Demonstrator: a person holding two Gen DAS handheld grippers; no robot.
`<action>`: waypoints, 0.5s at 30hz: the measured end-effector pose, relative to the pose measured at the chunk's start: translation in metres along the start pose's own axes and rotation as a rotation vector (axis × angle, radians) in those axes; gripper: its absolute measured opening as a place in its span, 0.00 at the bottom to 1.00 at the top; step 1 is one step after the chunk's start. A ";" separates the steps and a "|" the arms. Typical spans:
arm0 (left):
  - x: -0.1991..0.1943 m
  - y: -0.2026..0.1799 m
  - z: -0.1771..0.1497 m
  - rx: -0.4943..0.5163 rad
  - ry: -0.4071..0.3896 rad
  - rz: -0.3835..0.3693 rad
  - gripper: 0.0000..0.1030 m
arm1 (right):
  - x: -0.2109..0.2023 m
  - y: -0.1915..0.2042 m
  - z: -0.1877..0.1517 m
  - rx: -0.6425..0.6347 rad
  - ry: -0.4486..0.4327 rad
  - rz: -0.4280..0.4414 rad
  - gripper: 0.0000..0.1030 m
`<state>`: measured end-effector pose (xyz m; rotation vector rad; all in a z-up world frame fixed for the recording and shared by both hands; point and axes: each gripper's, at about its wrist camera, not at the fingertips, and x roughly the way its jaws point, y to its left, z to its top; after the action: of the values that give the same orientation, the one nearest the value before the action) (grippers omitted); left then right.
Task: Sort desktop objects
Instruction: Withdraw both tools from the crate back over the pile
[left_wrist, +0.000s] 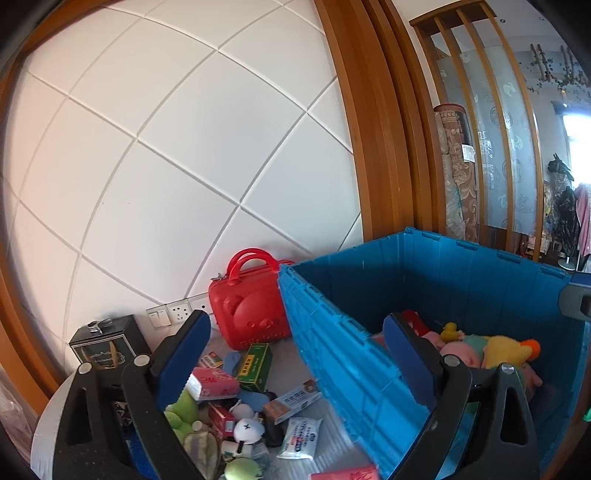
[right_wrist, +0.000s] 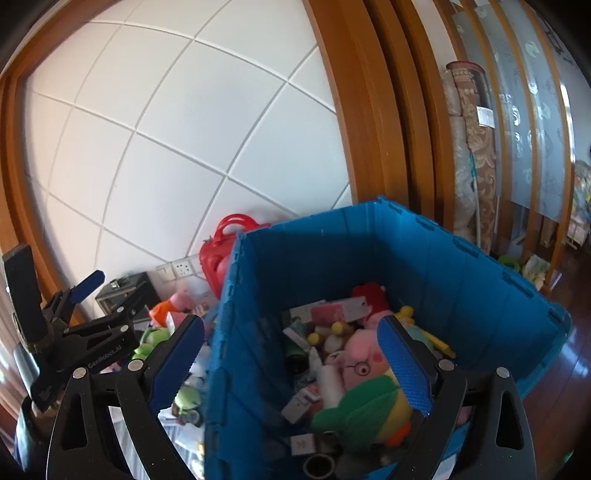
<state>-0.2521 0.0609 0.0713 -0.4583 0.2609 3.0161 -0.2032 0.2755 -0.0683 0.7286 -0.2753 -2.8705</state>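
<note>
A blue plastic crate (left_wrist: 461, 280) stands on the table, part-filled with plush toys and boxes. In the right wrist view a pink pig plush with glasses (right_wrist: 364, 363), a green and yellow plush (right_wrist: 369, 410) and a pink box (right_wrist: 340, 308) lie in the crate (right_wrist: 424, 266). My right gripper (right_wrist: 290, 363) hangs open over the crate's left wall, holding nothing. My left gripper (left_wrist: 295, 360) is open too, above the loose pile left of the crate: a pink box (left_wrist: 214, 384), a green box (left_wrist: 255, 365), a white packet (left_wrist: 301, 437) and a white plush (left_wrist: 249, 430).
A red carry case (left_wrist: 251, 306) stands against the white panelled wall behind the pile, with a black box (left_wrist: 103, 347) to its left. One blue-padded finger (right_wrist: 86, 286) of the left gripper shows at the far left. Rolled carpets (right_wrist: 476, 147) lean behind the crate.
</note>
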 end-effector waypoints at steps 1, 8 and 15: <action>-0.002 0.007 -0.002 0.005 0.003 0.000 0.93 | 0.001 0.006 -0.001 0.006 0.002 -0.002 0.93; -0.018 0.081 -0.025 0.003 0.023 0.038 0.93 | 0.005 0.077 -0.014 0.001 0.014 0.032 0.93; -0.026 0.179 -0.078 -0.018 0.087 0.134 0.93 | 0.019 0.144 -0.041 -0.014 0.023 0.069 0.94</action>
<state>-0.2238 -0.1307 0.0336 -0.5984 0.2808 3.1356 -0.1829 0.1265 -0.0803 0.7340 -0.2712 -2.7944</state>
